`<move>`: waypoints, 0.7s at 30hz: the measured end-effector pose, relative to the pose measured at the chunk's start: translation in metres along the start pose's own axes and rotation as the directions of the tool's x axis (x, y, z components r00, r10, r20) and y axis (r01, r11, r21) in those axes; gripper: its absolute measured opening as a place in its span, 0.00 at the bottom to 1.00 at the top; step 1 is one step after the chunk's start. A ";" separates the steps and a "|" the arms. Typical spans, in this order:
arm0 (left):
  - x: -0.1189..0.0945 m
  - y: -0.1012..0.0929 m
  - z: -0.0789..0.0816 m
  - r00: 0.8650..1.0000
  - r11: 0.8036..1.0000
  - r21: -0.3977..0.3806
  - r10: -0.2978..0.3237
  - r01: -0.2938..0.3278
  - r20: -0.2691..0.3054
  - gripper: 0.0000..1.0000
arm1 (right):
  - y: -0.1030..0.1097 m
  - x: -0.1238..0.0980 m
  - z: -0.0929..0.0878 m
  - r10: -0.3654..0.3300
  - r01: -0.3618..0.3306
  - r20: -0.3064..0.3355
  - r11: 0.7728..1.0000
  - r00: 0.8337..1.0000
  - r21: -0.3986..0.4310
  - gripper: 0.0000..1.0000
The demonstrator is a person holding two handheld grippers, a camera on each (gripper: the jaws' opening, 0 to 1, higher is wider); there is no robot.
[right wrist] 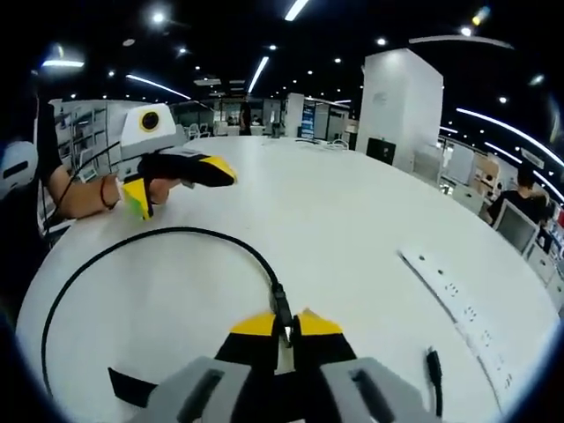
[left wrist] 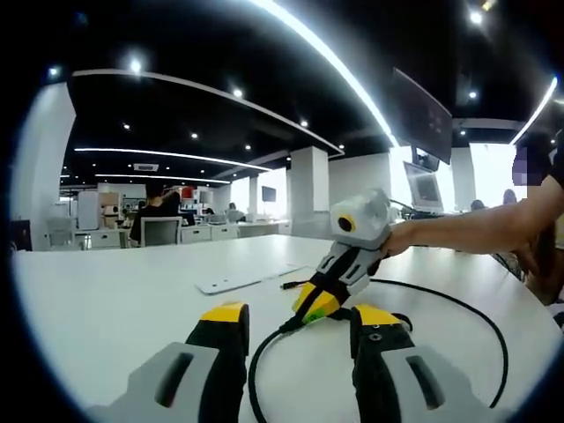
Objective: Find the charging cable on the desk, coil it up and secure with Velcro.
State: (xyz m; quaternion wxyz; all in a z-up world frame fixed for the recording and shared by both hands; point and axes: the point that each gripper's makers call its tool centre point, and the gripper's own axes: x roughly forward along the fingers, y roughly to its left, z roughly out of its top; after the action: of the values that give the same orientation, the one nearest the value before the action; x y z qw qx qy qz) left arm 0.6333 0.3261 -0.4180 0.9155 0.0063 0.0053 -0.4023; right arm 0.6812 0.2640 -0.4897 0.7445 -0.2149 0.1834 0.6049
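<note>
Two grippers over a white bench. Left gripper, seen in its own view, has jaws spread wide with nothing between them; black cable runs up between the jaws without touching them. Right gripper in its own view has yellow-tipped jaws closed tight on the cable near one end, just behind the plug. From there the cable sweeps in one open loop over the bench toward the left gripper, which hangs above the bench further back with jaws apart. Black Velcro strap lies flat on the bench beside the right gripper's body. Second cable end lies loose on the bench at right, next to a white power strip. In left gripper view the right gripper pinches the cable just ahead, a hand behind it. Power strip beyond. Far back, office desks and a seated person
</note>
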 end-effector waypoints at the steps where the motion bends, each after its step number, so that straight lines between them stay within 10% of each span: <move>1: 0.000 0.000 0.000 1.000 1.000 -0.001 0.000 0.000 0.002 0.46 | 0.000 0.000 0.000 0.000 0.000 0.000 1.000 1.000 0.004 0.08; 21: -0.001 0.001 0.003 1.000 1.000 0.000 0.003 -0.003 0.010 0.46 | 0.009 -0.017 0.000 -0.043 0.043 -0.029 0.999 0.999 0.007 0.07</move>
State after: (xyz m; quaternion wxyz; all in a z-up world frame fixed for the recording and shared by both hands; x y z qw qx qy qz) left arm 0.6335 0.3269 -0.4151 0.9160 0.0041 0.0009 -0.4011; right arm 0.6688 0.2516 -0.4818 0.7554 -0.2249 0.1917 0.5848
